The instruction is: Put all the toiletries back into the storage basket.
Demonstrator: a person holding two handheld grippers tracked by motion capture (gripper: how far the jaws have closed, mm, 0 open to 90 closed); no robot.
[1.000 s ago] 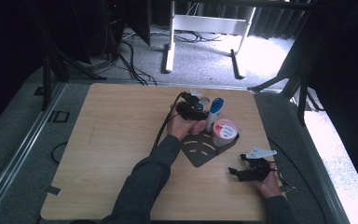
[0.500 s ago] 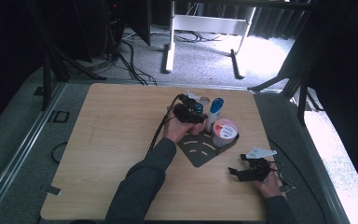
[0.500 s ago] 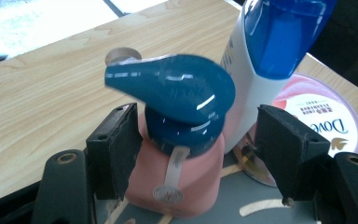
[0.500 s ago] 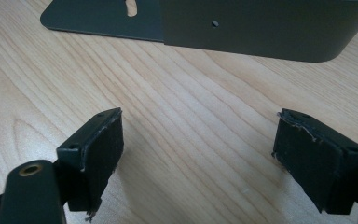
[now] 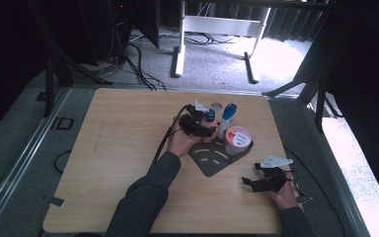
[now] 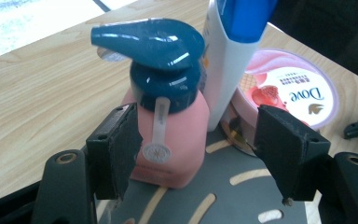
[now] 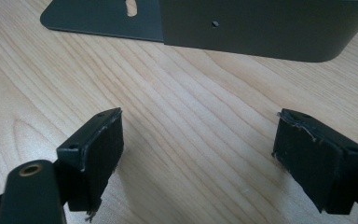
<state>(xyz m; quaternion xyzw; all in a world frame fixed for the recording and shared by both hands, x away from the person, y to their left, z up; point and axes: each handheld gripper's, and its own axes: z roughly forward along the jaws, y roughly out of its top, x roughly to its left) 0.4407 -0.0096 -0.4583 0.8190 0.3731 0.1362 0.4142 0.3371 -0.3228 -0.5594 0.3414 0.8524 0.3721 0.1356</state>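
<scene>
While high view blurs it | left hand-held gripper (image 6: 200,154) jaws apart, possibly touching pink pump bottle (image 6: 172,135) | right hand-held gripper (image 7: 198,154) agape

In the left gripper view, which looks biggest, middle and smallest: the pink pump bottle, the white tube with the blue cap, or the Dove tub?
1. Pink pump bottle, nearest the camera, so that may inflate it.
2. White tube and Dove tub: too alike to rank; both are partly hidden or cut off.

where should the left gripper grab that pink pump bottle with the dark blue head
Grip the pink pump bottle across its squat pink body, below the dark blue pump head, coming level from the open side where the left gripper is. The white tube with the blue cap crowds one side, and the overhanging spout looks a poor hold.
</scene>
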